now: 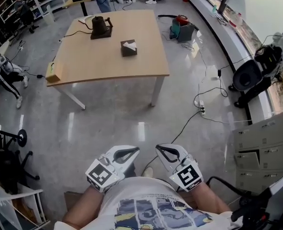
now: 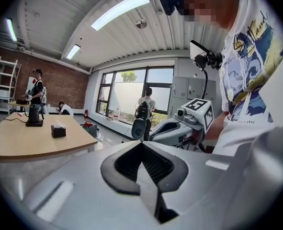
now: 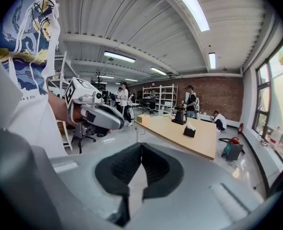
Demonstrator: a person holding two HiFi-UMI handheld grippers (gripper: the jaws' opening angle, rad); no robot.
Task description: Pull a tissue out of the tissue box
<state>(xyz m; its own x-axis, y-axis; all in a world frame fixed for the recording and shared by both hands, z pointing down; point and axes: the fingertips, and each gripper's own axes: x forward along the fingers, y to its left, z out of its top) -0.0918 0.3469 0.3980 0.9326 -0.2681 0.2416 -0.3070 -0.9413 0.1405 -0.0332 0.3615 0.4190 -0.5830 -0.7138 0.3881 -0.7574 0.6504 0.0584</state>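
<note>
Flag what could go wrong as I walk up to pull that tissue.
The cable trails across the floor between you and the table: a trip risk. The left gripper and right gripper are both shut; neither can pinch the tissue until opened. The tissue box stands free; a one-handed pull may lift it.

The bench [image 1: 131,66] looks like pale matt wood; the floor [image 1: 107,123] is smooth, glossy grey. A white paper tissue [image 1: 130,43] tops the dark, matt tissue box [image 1: 128,51].
</note>
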